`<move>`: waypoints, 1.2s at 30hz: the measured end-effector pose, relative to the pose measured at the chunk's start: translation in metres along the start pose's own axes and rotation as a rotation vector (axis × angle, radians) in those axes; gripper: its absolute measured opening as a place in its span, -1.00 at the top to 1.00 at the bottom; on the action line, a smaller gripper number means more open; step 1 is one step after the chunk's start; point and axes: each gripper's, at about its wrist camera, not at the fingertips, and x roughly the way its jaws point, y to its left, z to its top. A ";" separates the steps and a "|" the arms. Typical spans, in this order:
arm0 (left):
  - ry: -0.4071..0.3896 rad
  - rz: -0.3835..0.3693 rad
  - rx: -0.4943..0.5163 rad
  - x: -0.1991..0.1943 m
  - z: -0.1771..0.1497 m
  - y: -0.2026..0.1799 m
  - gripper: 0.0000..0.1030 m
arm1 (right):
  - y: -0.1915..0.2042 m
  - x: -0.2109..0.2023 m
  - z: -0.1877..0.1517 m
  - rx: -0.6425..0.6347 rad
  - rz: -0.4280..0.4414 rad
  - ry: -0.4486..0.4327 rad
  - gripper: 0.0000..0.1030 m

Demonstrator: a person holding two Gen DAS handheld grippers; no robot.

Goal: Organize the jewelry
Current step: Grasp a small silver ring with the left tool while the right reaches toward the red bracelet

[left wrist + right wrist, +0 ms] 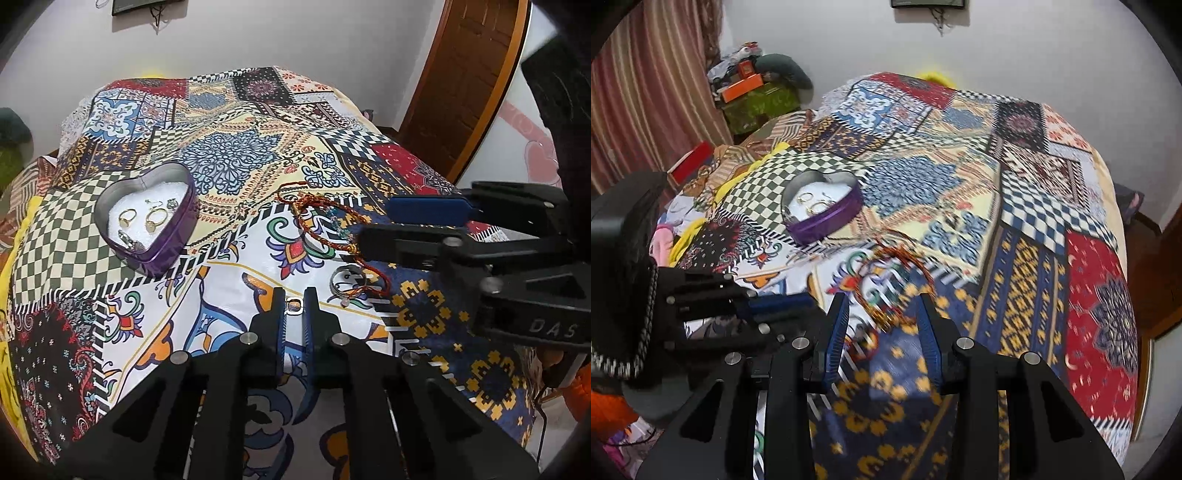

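At lower centre of the left wrist view, the left gripper [294,301] pinches a small square ring [294,305] above the patterned cloth [236,291]. The heart-shaped tin [147,225], middle left, holds gold rings [142,218]. The right gripper [884,310], jaws partly apart and holding nothing, hovers over tangled cord bracelets [325,221] and a silver bangle [347,281], crossing the right side.

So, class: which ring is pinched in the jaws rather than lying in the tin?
The small square-faced ring at the left gripper tips; the gold rings lie in the heart tin.
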 end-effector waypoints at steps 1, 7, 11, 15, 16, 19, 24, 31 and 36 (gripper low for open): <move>-0.003 0.003 0.000 -0.001 -0.001 0.001 0.85 | 0.003 0.003 0.001 -0.011 0.000 0.006 0.34; -0.014 0.001 -0.003 -0.004 -0.006 0.005 0.85 | 0.004 0.016 -0.003 -0.019 -0.007 0.047 0.47; -0.018 -0.004 -0.008 -0.004 -0.006 0.006 0.85 | -0.004 0.017 -0.004 0.009 -0.004 0.057 0.70; -0.023 -0.008 -0.012 -0.005 -0.008 0.007 0.85 | -0.011 0.014 -0.007 0.042 0.014 0.054 0.81; -0.023 -0.008 -0.012 -0.005 -0.008 0.007 0.85 | -0.010 0.013 -0.008 0.040 0.009 0.053 0.83; -0.023 -0.005 -0.012 -0.005 -0.008 0.007 0.85 | -0.007 0.009 -0.011 0.020 -0.007 0.048 0.87; -0.025 0.001 -0.014 -0.006 -0.008 0.006 0.85 | -0.011 0.001 -0.020 0.013 -0.026 0.049 0.91; -0.027 0.002 -0.020 -0.007 -0.009 0.006 0.85 | -0.039 -0.011 -0.019 0.120 -0.015 0.048 0.87; -0.029 0.006 -0.020 -0.007 -0.009 0.005 0.85 | -0.054 0.003 -0.005 0.175 -0.023 0.058 0.70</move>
